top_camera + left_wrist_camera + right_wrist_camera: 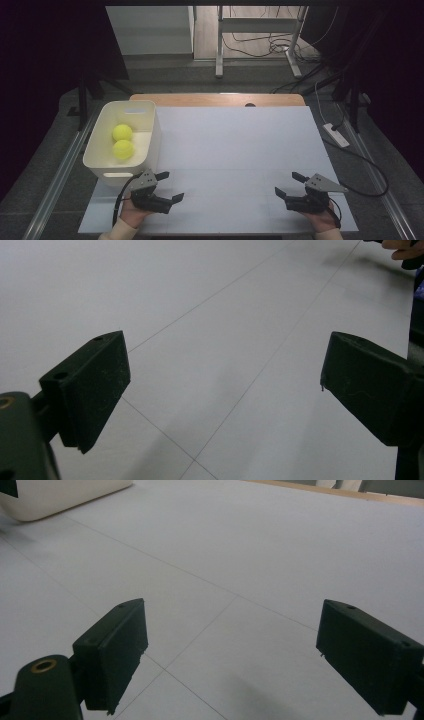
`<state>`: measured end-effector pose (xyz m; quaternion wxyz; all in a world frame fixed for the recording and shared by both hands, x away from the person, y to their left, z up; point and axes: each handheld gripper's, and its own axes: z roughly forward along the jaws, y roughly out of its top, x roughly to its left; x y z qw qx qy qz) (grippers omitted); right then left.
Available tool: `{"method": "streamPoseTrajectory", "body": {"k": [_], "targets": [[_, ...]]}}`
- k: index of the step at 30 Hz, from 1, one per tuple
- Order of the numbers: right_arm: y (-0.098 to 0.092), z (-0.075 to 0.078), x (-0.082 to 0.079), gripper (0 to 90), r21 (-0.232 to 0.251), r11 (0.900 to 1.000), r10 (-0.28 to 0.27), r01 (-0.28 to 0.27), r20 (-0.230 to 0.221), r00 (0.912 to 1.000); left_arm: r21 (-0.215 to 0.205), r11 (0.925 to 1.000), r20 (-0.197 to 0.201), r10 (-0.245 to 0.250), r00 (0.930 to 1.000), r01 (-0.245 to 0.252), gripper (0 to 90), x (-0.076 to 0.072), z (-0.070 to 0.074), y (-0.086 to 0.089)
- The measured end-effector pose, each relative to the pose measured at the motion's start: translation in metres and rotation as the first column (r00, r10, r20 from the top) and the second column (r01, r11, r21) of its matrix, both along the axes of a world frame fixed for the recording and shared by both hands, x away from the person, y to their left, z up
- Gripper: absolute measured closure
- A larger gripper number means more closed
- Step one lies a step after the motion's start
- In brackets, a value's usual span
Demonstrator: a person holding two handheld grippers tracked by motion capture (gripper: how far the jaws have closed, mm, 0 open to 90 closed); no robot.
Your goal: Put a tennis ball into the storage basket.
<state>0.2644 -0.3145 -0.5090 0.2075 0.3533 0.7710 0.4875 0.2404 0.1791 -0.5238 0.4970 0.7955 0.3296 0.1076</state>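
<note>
**Both grippers wide open and empty at near edge; two balls sit in bin**

High view: left gripper [170,186] and right gripper [288,183] hover low over the near part of the white table [235,145], well apart, jaws pointing toward each other across bare surface. Both sets of jaws spread wide, nothing between them. Open room between the two grippers and all the way to the far wooden edge [215,99]. Near table edge just behind both hands. Count: two yellow tennis balls [122,141], touching each other, inside one cream bin [150,131]. Bin stands just beyond the left gripper's fingers, its near wall close to them; well apart from the right gripper's fingers. Bin wall is the one obstacle on the left side. Beyond the table: metal desk legs and loose cables on the floor.

Left gripper view: two black fingers [92,390] far apart, bare white surface with thin seam lines between them. The other hand shows at the top right corner, far off.

Right gripper view: two black fingers [115,650] far apart, nothing held. Bin corner [60,497] far ahead, left of the fingers. Wooden edge [350,492] far ahead at right.
</note>
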Motion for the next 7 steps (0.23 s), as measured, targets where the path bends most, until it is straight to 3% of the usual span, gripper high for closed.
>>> {"method": "streamPoseTrajectory", "body": {"k": [7], "targets": [[0.0,0.0004,-0.0006,12.9,0.002,1.0,0.006,-0.006,0.004,1.0,-0.003,1.0,0.0,0.0,1.0,0.0,6.3,0.0,0.0006,0.0]]}}
